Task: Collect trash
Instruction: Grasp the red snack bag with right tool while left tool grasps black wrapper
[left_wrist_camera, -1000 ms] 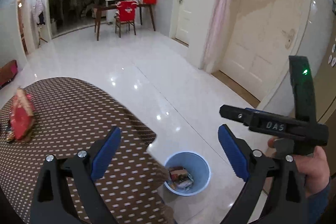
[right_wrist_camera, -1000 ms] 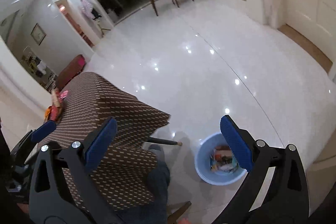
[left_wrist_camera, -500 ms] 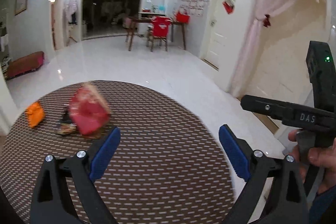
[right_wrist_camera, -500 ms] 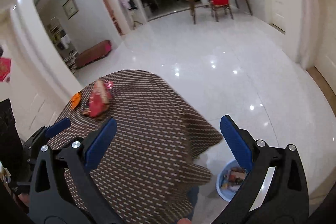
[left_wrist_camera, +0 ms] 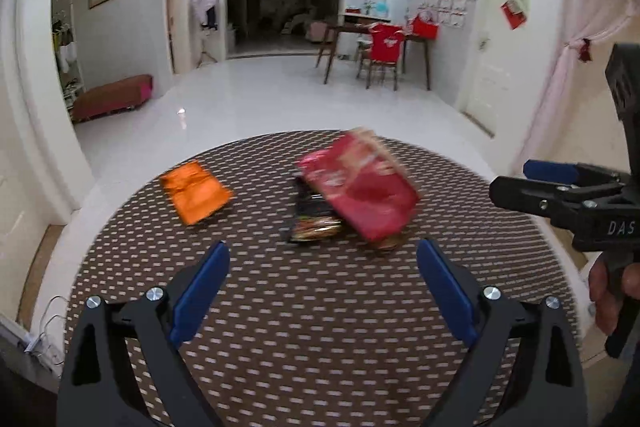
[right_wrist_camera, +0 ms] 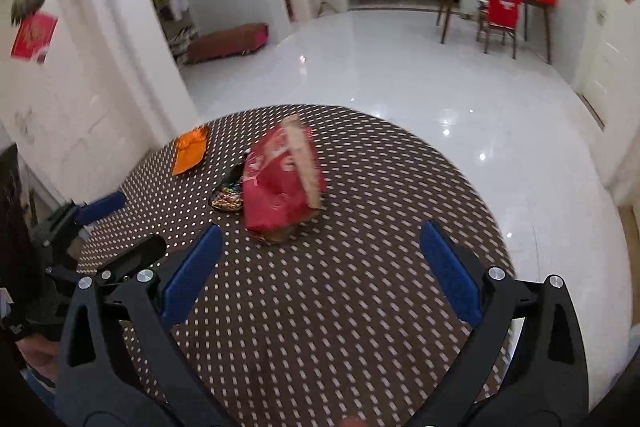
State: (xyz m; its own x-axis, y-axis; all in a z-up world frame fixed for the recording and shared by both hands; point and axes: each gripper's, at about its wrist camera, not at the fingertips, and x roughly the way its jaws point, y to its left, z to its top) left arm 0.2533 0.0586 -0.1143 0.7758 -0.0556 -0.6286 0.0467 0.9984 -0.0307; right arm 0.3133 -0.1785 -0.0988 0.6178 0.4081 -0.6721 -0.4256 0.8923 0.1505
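Both tools hang over the near part of a round counter (left_wrist_camera: 320,327) covered in a brown cloth with pale dashes. The left tool (left_wrist_camera: 322,295) has its blue-padded jaws spread wide with nothing between them, and the right tool (right_wrist_camera: 316,267) is spread just as wide and likewise holds nothing. In the left wrist view the right tool shows at the right edge of the frame, gripped by a hand (left_wrist_camera: 612,291); in the right wrist view the left tool shows at the left edge, over the counter's left rim. Three pieces of trash lie toward the far half of the counter. A red snack bag (left_wrist_camera: 360,191) stands puffed up near the counter's middle, blurred, its pale sealed strip uppermost. Touching its left side, and partly tucked under it, lies a dark wrapper (left_wrist_camera: 314,221) with bright colored print. An orange foil packet (left_wrist_camera: 196,193) lies flat well to the left of those two, near the far left rim, apart from them. All three sit ahead of the open jaws, none touched by either tool.
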